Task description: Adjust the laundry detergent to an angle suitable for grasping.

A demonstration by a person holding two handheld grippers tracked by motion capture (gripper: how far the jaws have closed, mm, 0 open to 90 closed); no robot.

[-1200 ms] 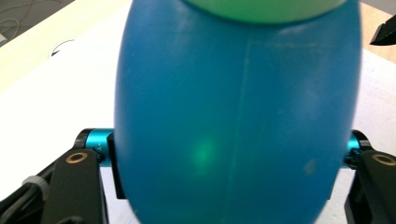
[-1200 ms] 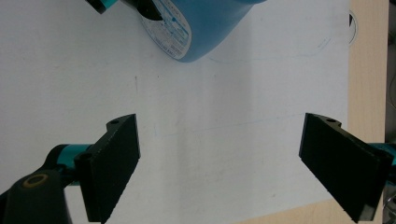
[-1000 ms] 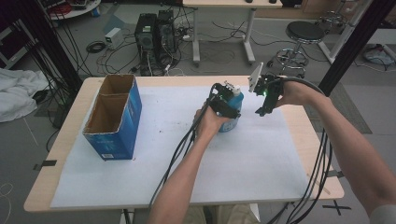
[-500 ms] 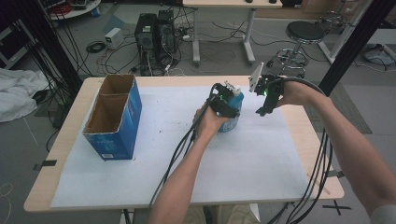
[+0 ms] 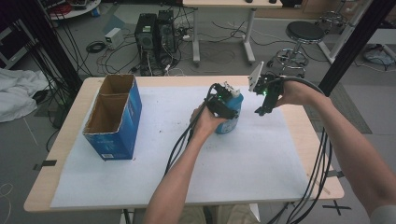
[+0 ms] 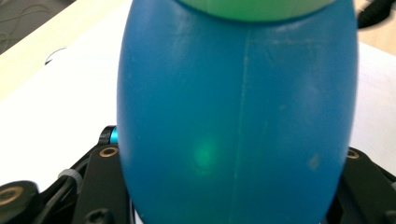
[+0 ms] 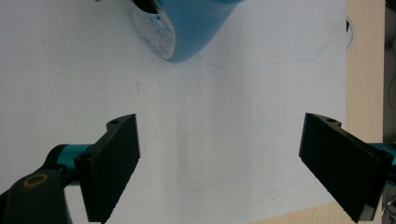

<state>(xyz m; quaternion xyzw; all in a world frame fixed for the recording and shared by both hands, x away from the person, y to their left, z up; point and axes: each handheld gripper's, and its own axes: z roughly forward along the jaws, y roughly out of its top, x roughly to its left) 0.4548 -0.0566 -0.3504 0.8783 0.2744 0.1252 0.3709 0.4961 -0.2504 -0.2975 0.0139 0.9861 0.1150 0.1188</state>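
while the blue bottle (image 5: pixel 229 115) stands on the white sheet (image 5: pixel 187 158) near the far right of the table (image 5: pixel 60 149), gripped low on its body by the left gripper (image 5: pixel 223 106). jaws just closed in, now tight on both sides of the bottle (image 6: pixel 236 116), green cap (image 6: pixel 252 8) up top. right gripper (image 5: pixel 265 103) hanging just beside the bottle, jaws wide apart, holding nothing, only bare sheet (image 7: pixel 219 154) between them and the bottle's lower end (image 7: pixel 180 30) a bit ahead. so far, looks like: bottle caught, standing up, not lifted. cap on, as far as can be seen. probably left to do: bring the right gripper over to the cap and twist or pull it, or else carry the bottle across to the blue box (image 5: pixel 114 116), open at the top and well apart on the left. hard to say which. nothing in the near half of the box that can be made out.
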